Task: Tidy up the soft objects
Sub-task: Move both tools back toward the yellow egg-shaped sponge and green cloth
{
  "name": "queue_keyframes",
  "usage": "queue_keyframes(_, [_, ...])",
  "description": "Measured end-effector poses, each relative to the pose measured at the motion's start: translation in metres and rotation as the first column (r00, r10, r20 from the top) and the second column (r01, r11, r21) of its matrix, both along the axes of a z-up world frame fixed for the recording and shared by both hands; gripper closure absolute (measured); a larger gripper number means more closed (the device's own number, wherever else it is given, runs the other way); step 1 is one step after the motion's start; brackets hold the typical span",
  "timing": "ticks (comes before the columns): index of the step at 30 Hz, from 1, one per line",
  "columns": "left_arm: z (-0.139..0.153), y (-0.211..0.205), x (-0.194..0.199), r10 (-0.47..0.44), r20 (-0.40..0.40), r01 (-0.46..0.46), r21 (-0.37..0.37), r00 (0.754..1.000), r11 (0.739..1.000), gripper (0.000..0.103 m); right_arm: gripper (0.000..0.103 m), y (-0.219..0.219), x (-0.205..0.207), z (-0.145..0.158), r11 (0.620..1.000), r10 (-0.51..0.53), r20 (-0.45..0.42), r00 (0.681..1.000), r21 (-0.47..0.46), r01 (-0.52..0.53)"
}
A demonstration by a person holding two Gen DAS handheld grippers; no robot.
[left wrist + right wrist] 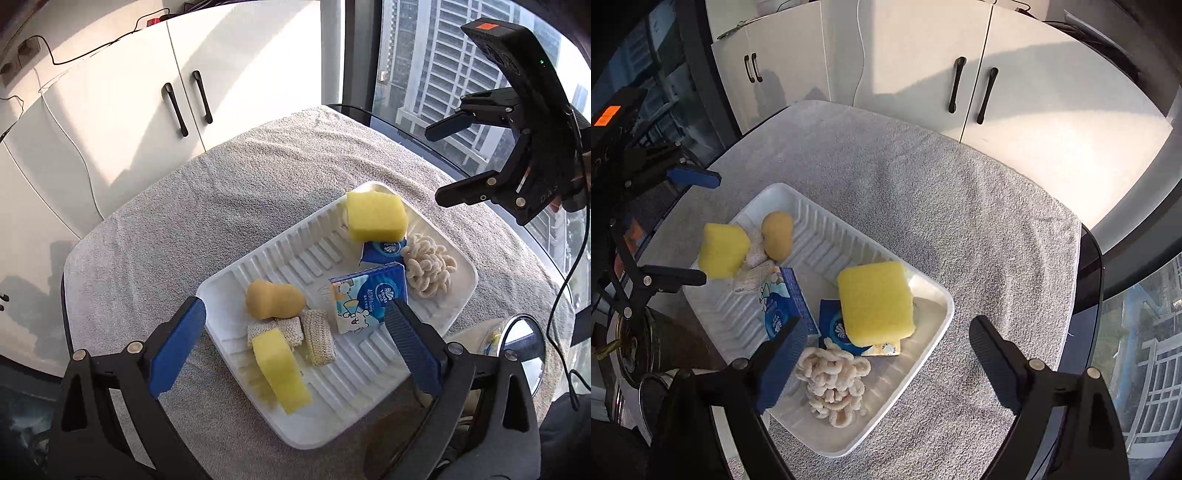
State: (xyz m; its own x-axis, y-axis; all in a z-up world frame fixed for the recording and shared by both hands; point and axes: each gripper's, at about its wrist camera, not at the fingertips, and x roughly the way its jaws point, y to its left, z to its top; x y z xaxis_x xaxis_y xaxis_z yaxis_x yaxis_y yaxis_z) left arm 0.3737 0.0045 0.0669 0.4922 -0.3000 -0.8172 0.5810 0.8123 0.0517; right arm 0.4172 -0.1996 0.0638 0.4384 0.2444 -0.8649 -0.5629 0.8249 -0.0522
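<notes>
Soft items—yellow foam sponges, blue tissue packets, knitted pads—lie gathered in the ribbed white plastic tray, while left gripper and right gripper hover spread and empty, seemingly finished.

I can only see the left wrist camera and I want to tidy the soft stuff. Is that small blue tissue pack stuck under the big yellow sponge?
Observer: Yes. In the right wrist view the big yellow sponge lies on top of the flat tissue pack and covers most of it.
Kid: Does any of it poke out the other side?
Observer: A pale end of the pack shows from under the sponge's near edge.
Kid: What's the right gripper doing?
Observer: The right gripper has its jaws wide apart and empty, with one finger above the white tray and the other above the grey towel.
</notes>
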Motion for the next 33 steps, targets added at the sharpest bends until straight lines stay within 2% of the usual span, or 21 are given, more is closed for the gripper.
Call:
queue_keyframes(5, [0.049, 0.03, -0.031, 0.117, 0.138, -0.105, -0.094, 0.983, 0.99, 0.002, 0.011, -0.012, -0.04, 0.05, 0.997, -0.023, 0.112, 0.993, 0.079, 0.014])
queue_keyframes(9, [0.079, 0.051, -0.066, 0.195, 0.243, -0.162, -0.151, 0.95, 0.975, 0.002, 0.011, -0.018, -0.085, 0.082, 0.991, -0.041, 0.193, 0.98, 0.135, 0.015])
queue_keyframes(13, [0.098, 0.071, -0.108, 0.258, 0.281, -0.193, -0.238, 0.924, 0.952, 0.0, 0.009, -0.024, -0.132, 0.104, 0.983, -0.059, 0.256, 0.965, 0.182, 0.012])
queue_keyframes(16, [0.107, 0.081, -0.14, 0.292, 0.313, -0.207, -0.277, 0.904, 0.938, 0.0, 0.008, -0.025, -0.17, 0.112, 0.98, -0.054, 0.287, 0.956, 0.198, -0.004])
queue_keyframes(18, [0.107, 0.085, -0.163, 0.312, 0.336, -0.214, -0.298, 0.889, 0.93, 0.0, 0.008, -0.025, -0.195, 0.113, 0.978, -0.057, 0.307, 0.95, 0.209, -0.009])
queue_keyframes(23, [0.09, 0.079, -0.22, 0.315, 0.372, -0.206, -0.306, 0.873, 0.93, 0.0, 0.001, -0.024, -0.257, 0.102, 0.973, -0.065, 0.356, 0.932, 0.231, -0.02])
queue_keyframes(28, [0.05, 0.064, -0.273, 0.309, 0.36, -0.196, -0.318, 0.88, 0.928, 0.0, 0.0, -0.012, -0.305, 0.064, 0.971, -0.077, 0.358, 0.931, 0.239, -0.011])
queue_keyframes(33, [0.002, 0.051, -0.308, 0.311, 0.286, -0.215, -0.322, 0.906, 0.922, 0.0, 0.0, 0.005, -0.341, 0.011, 0.97, -0.084, 0.316, 0.945, 0.245, 0.005])
